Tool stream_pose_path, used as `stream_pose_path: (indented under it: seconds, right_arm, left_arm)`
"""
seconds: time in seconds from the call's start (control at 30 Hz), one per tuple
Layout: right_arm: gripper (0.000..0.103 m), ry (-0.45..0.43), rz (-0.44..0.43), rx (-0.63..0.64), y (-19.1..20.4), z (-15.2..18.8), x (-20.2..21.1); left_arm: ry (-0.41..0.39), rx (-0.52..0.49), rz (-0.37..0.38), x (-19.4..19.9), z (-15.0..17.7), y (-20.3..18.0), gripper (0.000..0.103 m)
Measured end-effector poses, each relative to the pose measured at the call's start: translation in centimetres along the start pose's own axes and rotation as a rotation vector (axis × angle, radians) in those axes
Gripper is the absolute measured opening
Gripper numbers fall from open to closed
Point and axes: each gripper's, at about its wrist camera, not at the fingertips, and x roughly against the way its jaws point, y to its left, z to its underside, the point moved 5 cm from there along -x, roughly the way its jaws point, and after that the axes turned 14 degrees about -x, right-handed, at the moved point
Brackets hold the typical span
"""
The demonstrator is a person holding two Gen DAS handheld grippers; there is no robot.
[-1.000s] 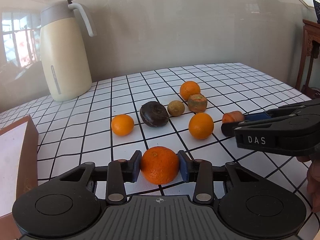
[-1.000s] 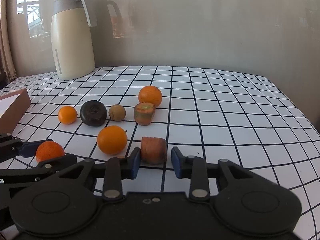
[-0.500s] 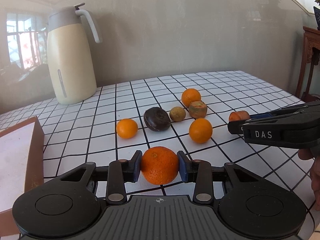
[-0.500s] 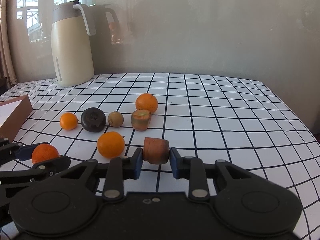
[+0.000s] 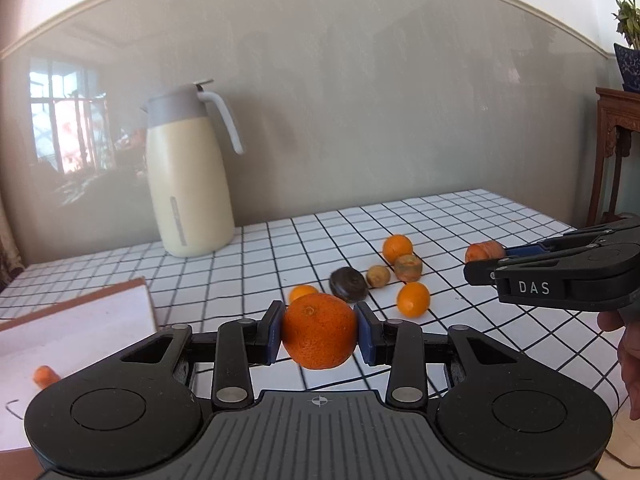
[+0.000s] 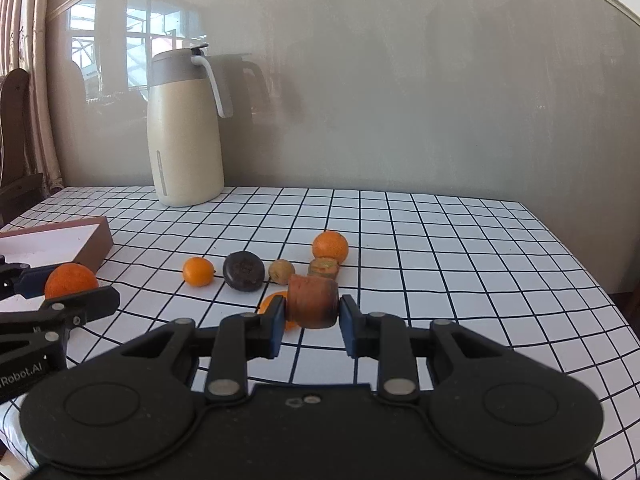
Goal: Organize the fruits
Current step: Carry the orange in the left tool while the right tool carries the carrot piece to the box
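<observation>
- The table [image 6: 480, 240], under a white cloth with a black grid, carries everything; its far edge meets a grey wall.
- A cream jug [image 6: 184, 132] with a grey lid stands upright near the far edge, towards the far left corner.
- A brown-sided box [image 5: 76, 328] with a white inside sits at the left edge; a small orange piece [image 5: 46, 375] lies in it.
- The left gripper [image 5: 319, 334] pinches a big orange [image 5: 319, 330] between its blue pads, clear of the cloth, near the box.
- The right gripper [image 6: 313, 314] pinches a carrot stub [image 6: 313, 300] by its sides, also off the cloth; a hand [image 5: 628, 356] shows behind it in the left wrist view.
- Mid-table lies a loose cluster: an orange [image 6: 330, 246] farthest back, touching a cut carrot chunk [image 6: 323, 268] in front of it.
- A dark round fruit [image 6: 243, 271] lies between a small brown fruit [image 6: 281, 271] and a small orange [image 6: 198, 271].
- Another orange [image 5: 413, 299] sits nearest the front edge, partly hidden in the right wrist view.
</observation>
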Motion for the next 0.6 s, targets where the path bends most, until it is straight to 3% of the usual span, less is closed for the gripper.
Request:
stream_pose_path:
  seconds: [0.6]
  right_arm:
    - [0.020,-0.028,-0.167,0.098,9.0,1.3,4.5]
  left_arm:
    - [-0.013,0.062,-0.139,6.8,3.7,6.6,0.038]
